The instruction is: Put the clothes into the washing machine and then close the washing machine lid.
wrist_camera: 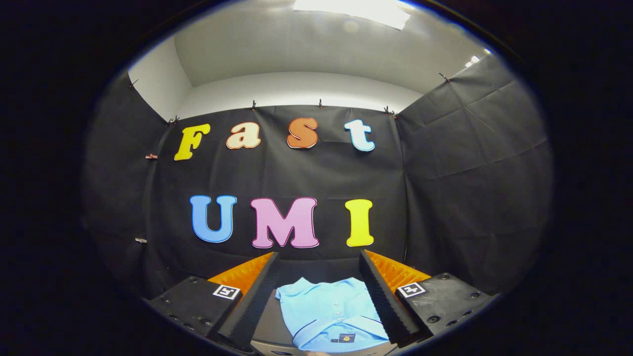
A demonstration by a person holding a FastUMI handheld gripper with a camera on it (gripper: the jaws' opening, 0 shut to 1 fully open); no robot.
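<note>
The gripper is spread wide and holds nothing. A light blue shirt lies flat between its fingers, low and apart from them. Judging by this, the pickup has not begun; next it must descend onto the shirt and close.

We list one handheld gripper: two long fingers with ribbed, sawtooth inner faces, tapering forward from broad bases. Each finger sits on a dark matte block studded with round screw heads. A square black-and-white marker tag is fixed atop each block. We record the jaws standing wide apart.
</note>
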